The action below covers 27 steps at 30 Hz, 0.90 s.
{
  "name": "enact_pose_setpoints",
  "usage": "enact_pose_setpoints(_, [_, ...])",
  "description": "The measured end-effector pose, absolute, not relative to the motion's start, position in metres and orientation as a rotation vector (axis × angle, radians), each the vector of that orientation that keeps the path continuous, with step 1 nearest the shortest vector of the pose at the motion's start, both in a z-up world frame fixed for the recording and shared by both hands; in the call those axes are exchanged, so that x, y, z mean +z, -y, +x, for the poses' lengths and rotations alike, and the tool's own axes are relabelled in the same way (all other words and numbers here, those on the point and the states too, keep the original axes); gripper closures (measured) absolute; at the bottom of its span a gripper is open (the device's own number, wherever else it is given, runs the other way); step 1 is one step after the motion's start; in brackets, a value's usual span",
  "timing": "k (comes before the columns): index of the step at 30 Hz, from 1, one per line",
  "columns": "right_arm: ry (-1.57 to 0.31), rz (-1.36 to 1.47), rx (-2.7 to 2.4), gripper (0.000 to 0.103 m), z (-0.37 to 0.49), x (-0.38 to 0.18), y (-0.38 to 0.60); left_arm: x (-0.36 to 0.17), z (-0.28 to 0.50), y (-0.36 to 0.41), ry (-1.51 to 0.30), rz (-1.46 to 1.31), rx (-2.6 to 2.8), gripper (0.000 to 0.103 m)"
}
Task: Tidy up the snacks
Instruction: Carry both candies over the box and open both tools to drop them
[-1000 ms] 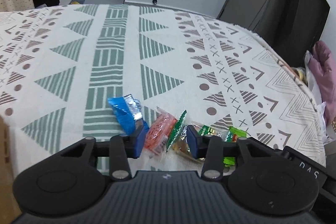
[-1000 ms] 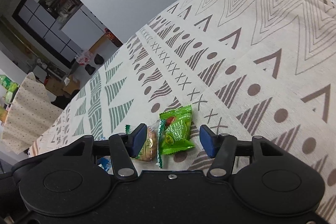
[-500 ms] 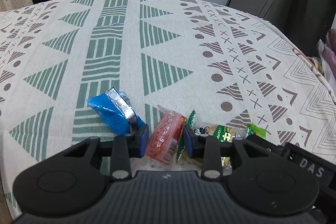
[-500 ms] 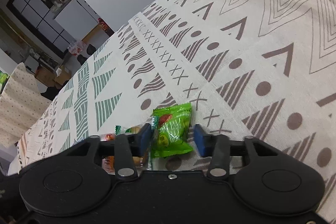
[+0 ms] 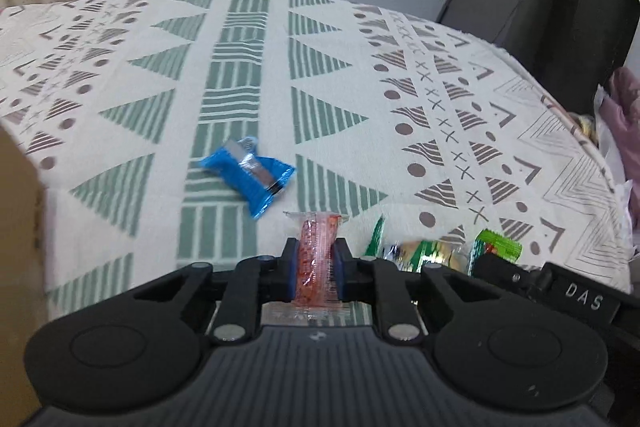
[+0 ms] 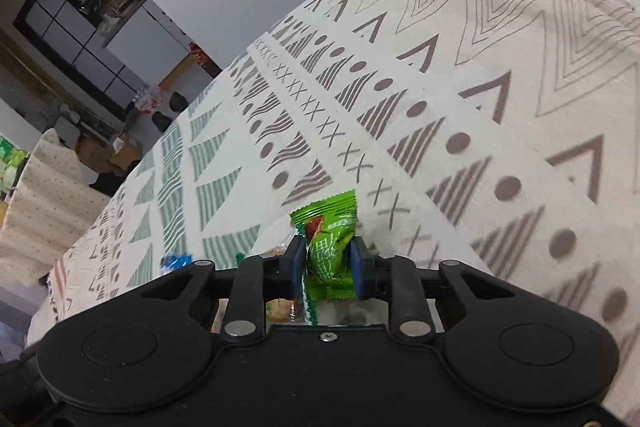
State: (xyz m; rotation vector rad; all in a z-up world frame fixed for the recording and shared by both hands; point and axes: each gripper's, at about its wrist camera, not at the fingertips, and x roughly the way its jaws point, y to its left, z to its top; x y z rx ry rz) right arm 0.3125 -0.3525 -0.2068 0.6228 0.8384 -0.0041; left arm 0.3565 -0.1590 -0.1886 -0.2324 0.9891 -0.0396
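The left gripper (image 5: pixel 315 267) was low over the patterned cloth (image 5: pixel 240 67) covering the desk, pointing forward along the surface, its blue pads (image 5: pixel 291 269) pressed against both sides of an orange-red snack packet (image 5: pixel 316 259) that stood on edge between them, its clear top seal poking out past the fingertips. The right gripper (image 6: pixel 327 261) was tilted, so the desk ran diagonally across its view, and it was likewise clamped on a green snack packet (image 6: pixel 330 247) with its crimped upper end sticking out above the pads. In the left wrist view a blue snack packet (image 5: pixel 250 175) lay flat on the cloth ahead and to the left of the gripper, apart from everything else; to the right, a small clump of green-and-brown wrapped snacks (image 5: pixel 424 253) sat just beside the gripper, partly hidden by its linkage, so their number was hard to tell. At the far right of that view the black body of the other gripper cut in, with the green packet's end showing above it. In the right wrist view the blue packet was only a sliver past the gripper's left link, and another wrapper under the gripper was mostly covered. No hand or sleeve was visible in either view.
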Motion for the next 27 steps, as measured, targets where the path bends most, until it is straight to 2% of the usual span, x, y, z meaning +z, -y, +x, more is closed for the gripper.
enact_pose_setpoints(2, [-0.83,0.629,-0.005,0.089,0.304,-0.201,0.353,-0.18,0.345,0.156,-0.977,-0.241,-0.037,0.087])
enact_pose_setpoints(8, [-0.823,0.661,0.012,0.091,0.283,-0.19,0.353,-0.162,0.312,0.148,-0.962,-0.269,-0.029,0.087])
enact_pose_setpoints(27, [-0.778,0.847,0.099,0.093,0.223,-0.178,0.356,-0.138,0.254,0.113,-0.927,-0.353,0.004,0.087])
